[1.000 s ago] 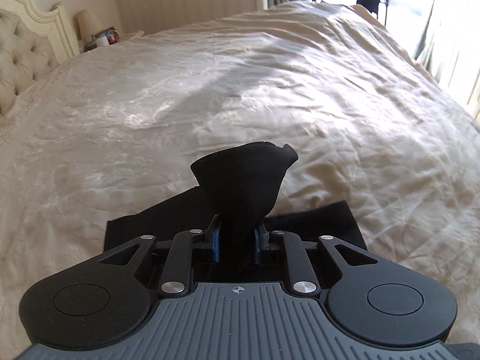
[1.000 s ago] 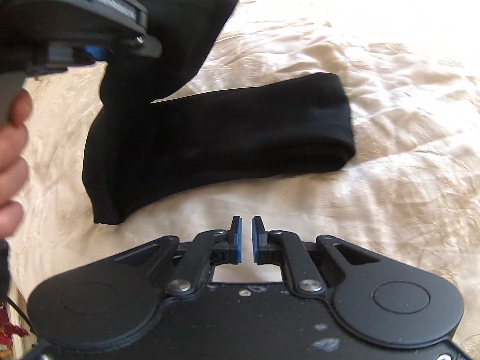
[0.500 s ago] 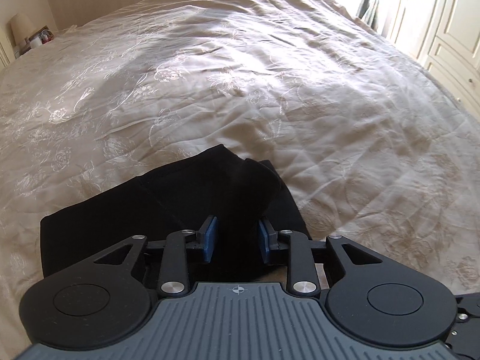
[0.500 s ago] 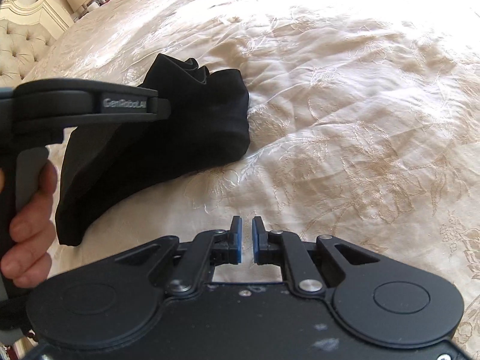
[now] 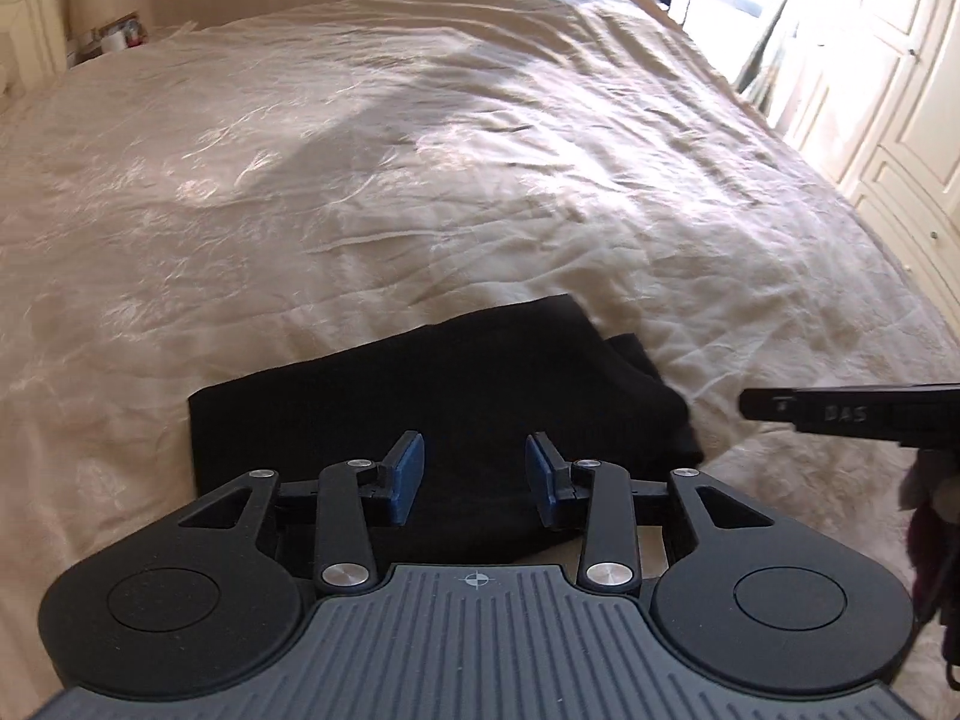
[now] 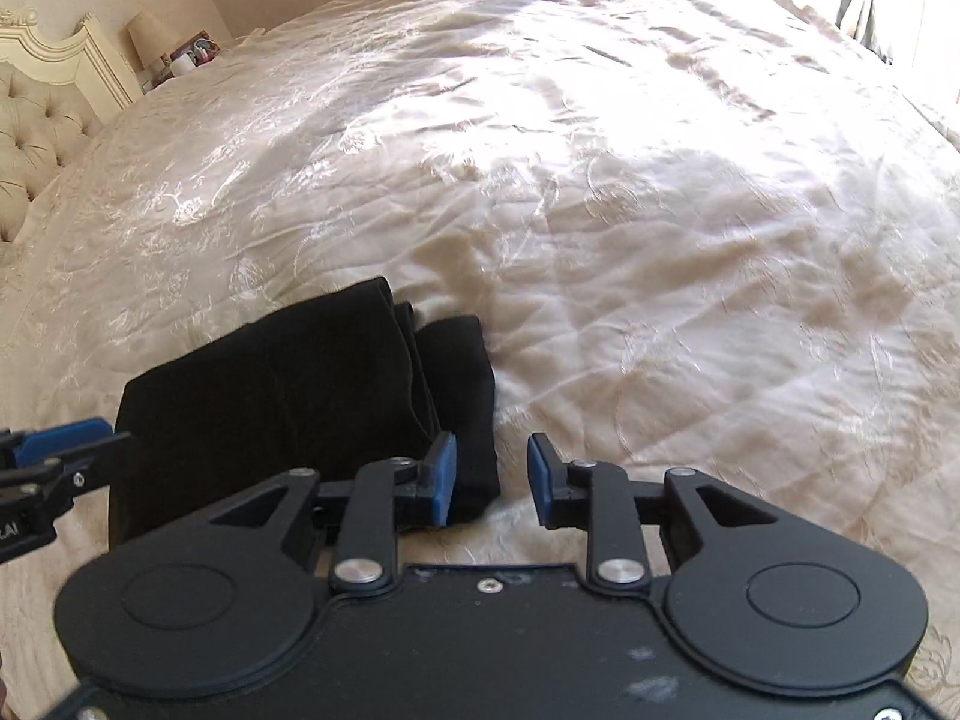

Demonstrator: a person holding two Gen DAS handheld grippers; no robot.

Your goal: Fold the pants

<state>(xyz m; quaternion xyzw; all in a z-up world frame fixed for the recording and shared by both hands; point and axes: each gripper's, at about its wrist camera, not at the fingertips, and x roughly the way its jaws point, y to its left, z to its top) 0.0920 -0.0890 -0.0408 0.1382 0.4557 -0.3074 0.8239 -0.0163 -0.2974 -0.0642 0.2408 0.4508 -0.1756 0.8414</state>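
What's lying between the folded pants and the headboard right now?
Only bare bedspread lies between the pants and the headboard, as the right wrist view shows.

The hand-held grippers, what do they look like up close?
Both are matte black. The left hand-held gripper has blue pads on jointed black links with silver pivot screws, round side discs, and a ribbed grey top bearing a small crosshair mark. The right hand-held gripper matches it, but its top is smooth, scuffed black.

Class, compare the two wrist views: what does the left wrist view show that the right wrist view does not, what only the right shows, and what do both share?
Left only: white cupboard doors and the right gripper's body from the side.
Right only: a tufted headboard and the left gripper's blue pad.
Both: the folded black pants on the cream bedspread, a lamp, and each view's own gripper, left gripper and right gripper, with jaws opening, gripping nothing.
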